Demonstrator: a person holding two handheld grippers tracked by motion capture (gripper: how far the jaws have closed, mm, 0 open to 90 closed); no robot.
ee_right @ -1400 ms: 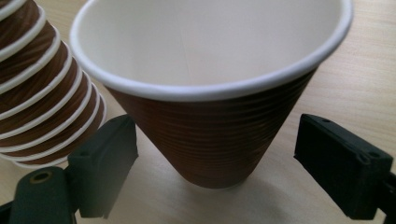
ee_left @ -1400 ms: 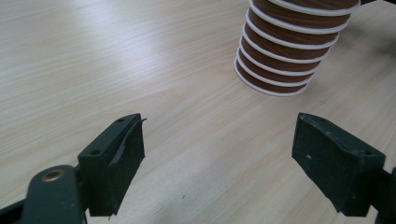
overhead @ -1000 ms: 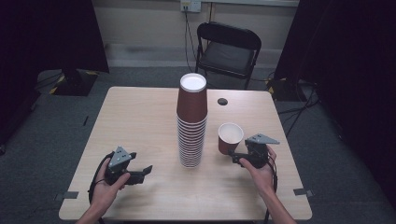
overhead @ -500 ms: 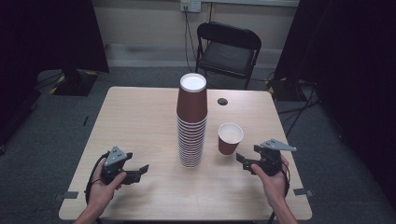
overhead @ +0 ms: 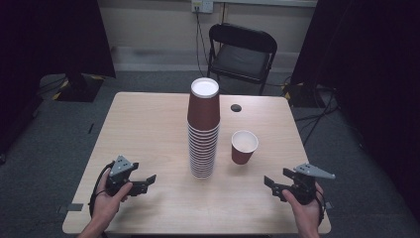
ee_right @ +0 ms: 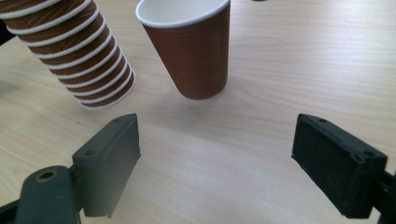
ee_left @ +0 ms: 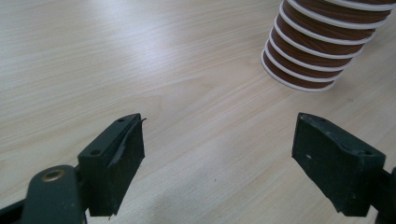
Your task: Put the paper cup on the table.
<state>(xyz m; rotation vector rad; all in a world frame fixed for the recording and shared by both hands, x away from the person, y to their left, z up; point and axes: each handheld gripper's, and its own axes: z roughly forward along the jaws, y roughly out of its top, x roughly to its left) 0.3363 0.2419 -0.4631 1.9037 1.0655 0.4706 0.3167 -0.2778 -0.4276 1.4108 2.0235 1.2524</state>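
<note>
At the bottom left of the high view, the left tool (overhead: 146,180) sits low over the desk (overhead: 148,124) in the person's left hand (overhead: 106,198), its jaws spread with only bare wood between them; the left gripper view shows the same wide gap. At the bottom right of that high view the right tool (overhead: 273,182) is held by the right hand (overhead: 304,206) near the desk's front edge, pointing toward the frame's left. Its jaws have just been closing a little, yet they stand apart with nothing between them, as the right gripper view makes plain. Beyond it, in the centre right of the high view, a single brown paper cup (overhead: 243,147) stands upright and mouth up on the desk, well apart from the right tool; in the right gripper view it appears at the top centre (ee_right: 191,49). Just left of the cup, at the frame's centre, rises a tall stack of brown cups (overhead: 203,131), turned upside down, its white-rimmed base resting on the wood. Farther back, a small dark round object (overhead: 236,107) lies on the desk, too small to identify; it might be a cap. Behind the desk, at the top centre, stands a black folding chair (overhead: 241,52) on the grey floor.
</note>
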